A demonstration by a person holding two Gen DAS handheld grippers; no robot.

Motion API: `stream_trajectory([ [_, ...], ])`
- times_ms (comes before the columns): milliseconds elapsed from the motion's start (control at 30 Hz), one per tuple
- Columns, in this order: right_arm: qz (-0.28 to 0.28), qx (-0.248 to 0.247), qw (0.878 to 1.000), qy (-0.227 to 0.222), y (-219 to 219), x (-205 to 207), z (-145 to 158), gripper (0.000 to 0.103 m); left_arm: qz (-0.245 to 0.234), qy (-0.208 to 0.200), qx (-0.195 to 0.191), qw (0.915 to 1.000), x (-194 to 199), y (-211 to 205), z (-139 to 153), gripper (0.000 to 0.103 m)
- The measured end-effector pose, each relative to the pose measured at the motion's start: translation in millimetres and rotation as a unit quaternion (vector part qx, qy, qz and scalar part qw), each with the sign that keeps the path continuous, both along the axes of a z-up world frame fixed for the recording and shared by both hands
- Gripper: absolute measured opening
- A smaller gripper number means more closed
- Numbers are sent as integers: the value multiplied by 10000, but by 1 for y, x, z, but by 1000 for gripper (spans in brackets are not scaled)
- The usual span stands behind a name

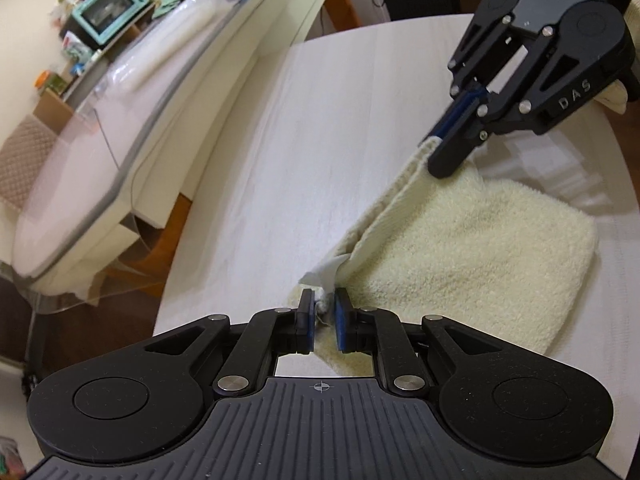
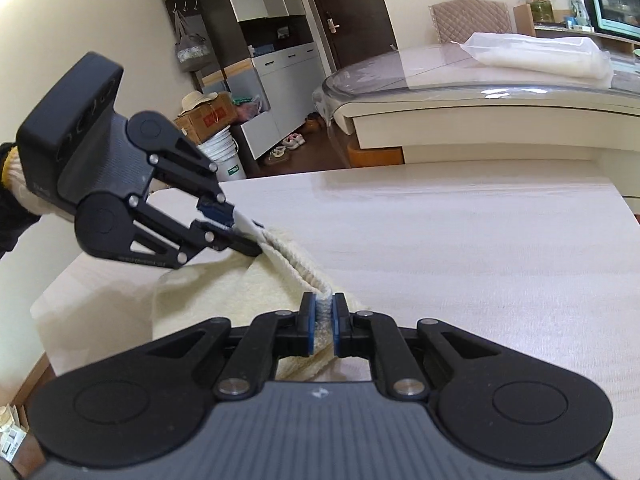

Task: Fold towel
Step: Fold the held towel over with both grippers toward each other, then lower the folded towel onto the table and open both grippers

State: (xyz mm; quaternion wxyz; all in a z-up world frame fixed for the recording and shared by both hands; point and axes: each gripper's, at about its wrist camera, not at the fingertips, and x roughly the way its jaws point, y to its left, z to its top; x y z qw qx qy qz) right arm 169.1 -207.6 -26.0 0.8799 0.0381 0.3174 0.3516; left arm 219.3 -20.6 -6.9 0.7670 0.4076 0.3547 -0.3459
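Both black hand-held grippers, left (image 1: 323,320) and right (image 2: 323,322), hold the cream terry towel's (image 1: 480,248) folded edge above the pale wooden table (image 1: 320,140), the left pads barely touching, so it could slip out unevenly.

One towel, two grippers, two tables

One cream towel (image 1: 480,240) lies on one pale table (image 1: 320,140); two black grippers, the left gripper (image 1: 323,316) and the right gripper (image 2: 323,320), meet it. Beyond: one glass-topped table (image 2: 480,92), one teal oven (image 1: 110,10), one quilted chair (image 2: 472,20), one white bucket (image 2: 224,156), one cardboard box (image 2: 208,116).
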Motion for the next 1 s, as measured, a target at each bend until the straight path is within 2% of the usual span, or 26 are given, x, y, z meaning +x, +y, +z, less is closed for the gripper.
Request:
stream_trajectory([
  [67,-68,-22,10000,-44,-3,5,-1,20,100,-56,-84,9999,1,3,-1,24],
  [200,-178,-113,9997,-77,-4,7,-2,25,288,-127,-242,9992,2,11,3,33],
  [400,-336,43,9992,-209,-4,11,2,25,534,-276,-501,9969,-3,20,13,33],
  [567,-375,-402,9979,-329,3,11,-5,26,777,-356,-567,9947,0,22,3,36],
  [833,-419,-583,9959,-555,9,8,-2,27,1140,-342,-874,9890,8,26,1,38],
  [1000,98,-410,9945,-957,12,-28,15,27,1286,-579,-1114,9837,-9,36,17,38],
])
